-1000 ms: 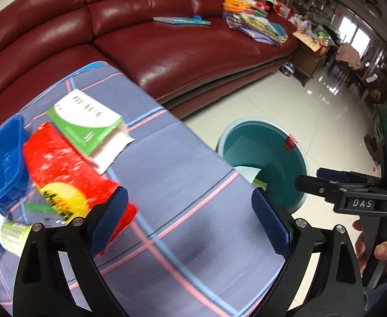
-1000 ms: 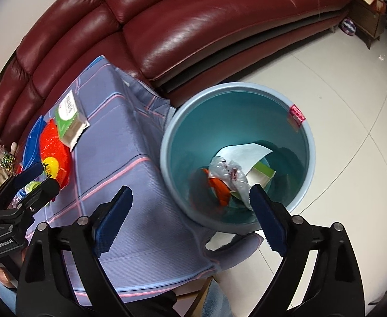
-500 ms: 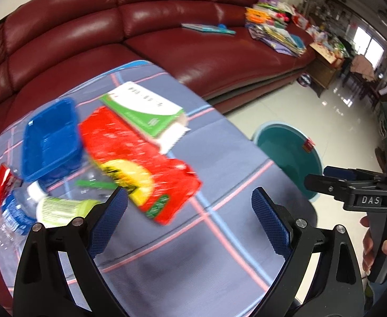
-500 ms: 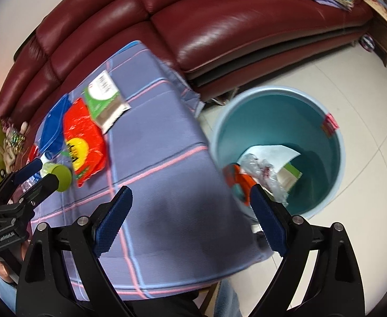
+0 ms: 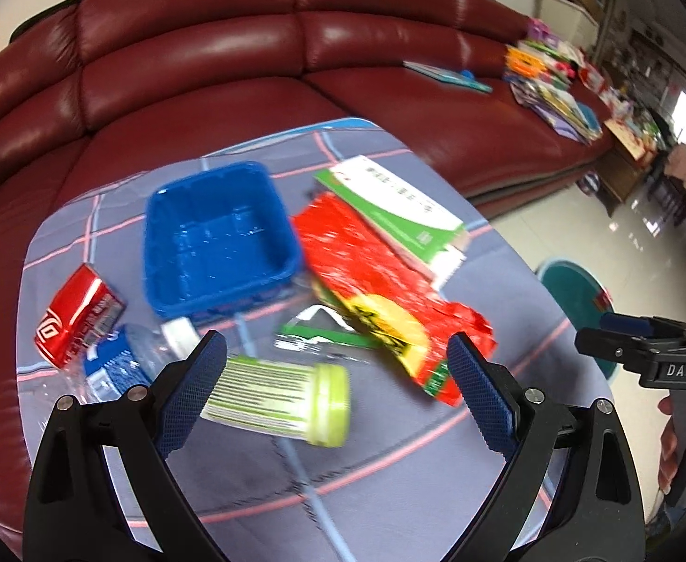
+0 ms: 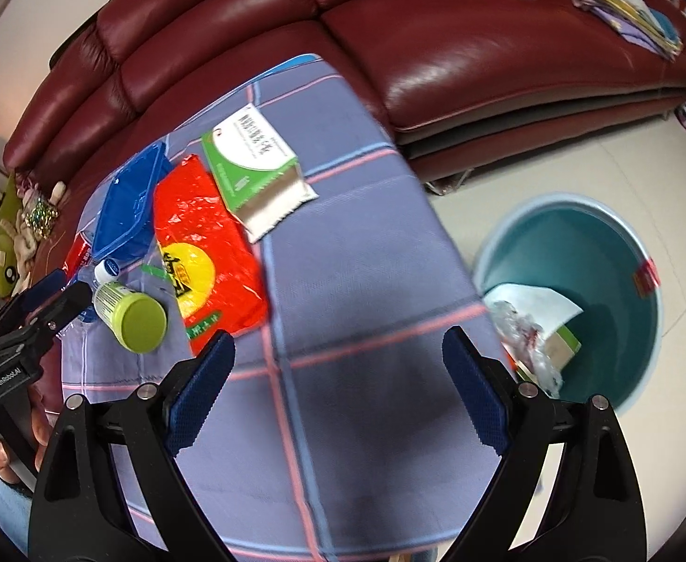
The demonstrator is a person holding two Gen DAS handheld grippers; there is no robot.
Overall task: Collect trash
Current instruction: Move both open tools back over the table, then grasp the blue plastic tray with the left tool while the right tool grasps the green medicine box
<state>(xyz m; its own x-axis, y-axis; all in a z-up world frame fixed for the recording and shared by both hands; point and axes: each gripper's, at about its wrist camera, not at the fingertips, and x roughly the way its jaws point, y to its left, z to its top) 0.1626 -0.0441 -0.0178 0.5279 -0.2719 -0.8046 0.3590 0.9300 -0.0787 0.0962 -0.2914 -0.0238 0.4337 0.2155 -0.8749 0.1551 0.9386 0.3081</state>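
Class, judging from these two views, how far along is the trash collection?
Done: some wrappers and paper already lie in the teal bin. In hand: nothing; left gripper and right gripper are open. Left on the cloth: green-capped bottle, red bag, blue tray, red can.

Checked tablecloth (image 5: 258, 477), tray (image 5: 216, 234) (blue), wrapper (image 5: 366, 271), jar (image 5: 277, 393)

1. The right hand-held gripper (image 6: 338, 379) hangs with its jaws wide apart and nothing between them, above the desk (image 6: 366, 281) with its blue checked cloth.
2. On the desk lie a red wrapper (image 6: 202, 239), a green and white packet (image 6: 254, 164), a blue tray (image 6: 127, 201) and a green-capped jar (image 6: 132, 314).
3. The left hand-held gripper (image 6: 38, 299) is just beside the jar.
4. A teal bin (image 6: 623, 351) stands on the floor to the right, with trash inside.
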